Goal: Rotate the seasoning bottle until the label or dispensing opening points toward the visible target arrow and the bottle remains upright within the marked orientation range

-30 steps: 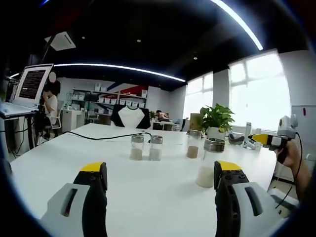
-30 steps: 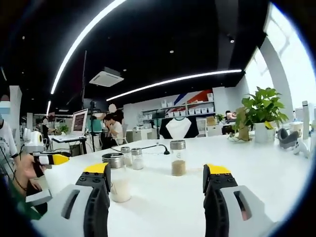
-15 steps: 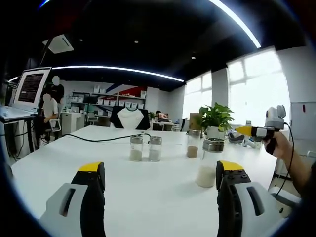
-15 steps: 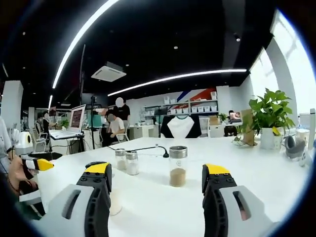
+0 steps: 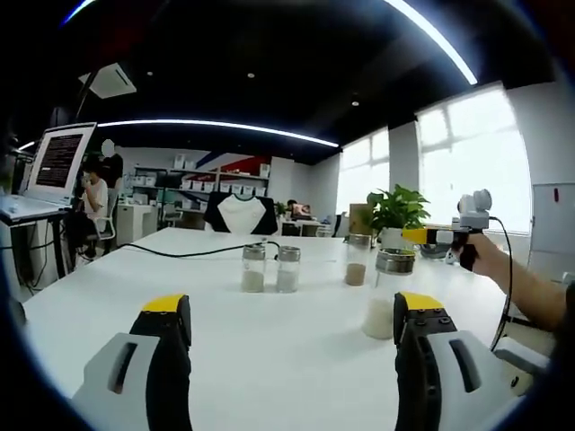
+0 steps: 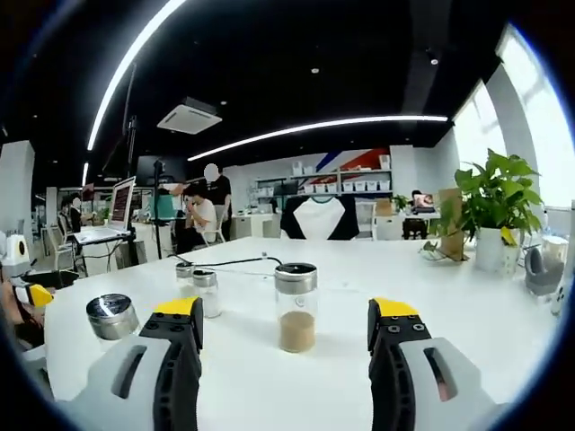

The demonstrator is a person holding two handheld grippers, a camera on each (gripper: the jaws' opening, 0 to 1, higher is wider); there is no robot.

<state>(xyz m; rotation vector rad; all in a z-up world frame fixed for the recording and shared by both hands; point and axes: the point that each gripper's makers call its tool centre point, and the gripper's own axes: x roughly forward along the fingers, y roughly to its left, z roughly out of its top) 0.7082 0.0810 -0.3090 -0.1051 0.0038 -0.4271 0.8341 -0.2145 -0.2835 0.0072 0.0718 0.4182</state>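
A long white table (image 5: 269, 296) carries four glass seasoning jars, all upright. In the right gripper view, the right gripper (image 6: 282, 328) hovers above the table with its yellow-tipped jaws spread wide and nothing between them. The seasoning bottle with brown powder (image 6: 296, 307) stands on the table just beyond the jaws, framed in the gap but apart from both. Its metal lid is on, and no label or arrow mark can be made out on it or on the table around it. To the left of that bottle, farther back, stand two small shakers (image 6: 198, 287) side by side and nearly touching. Nearer the camera on that side, the lid of a wider jar (image 6: 111, 314) shows beside the left jaw.

In the left gripper view, the left gripper (image 5: 292, 319) also hangs over the table with its jaws wide and empty. The brown-powder bottle (image 5: 357, 261) stands well beyond them. The wider jar with white powder (image 5: 388, 292) sits nearer than the bottle, just beside the right jaw. The two shakers (image 5: 269, 268) stand left of the bottle. A black cable (image 5: 180, 252) trails across the table behind the shakers. The right gripper (image 5: 440, 234) enters from the right, held in a hand (image 5: 485, 256) above the table beyond the wide jar. A potted plant (image 5: 395, 215) stands behind the bottle, near the window.
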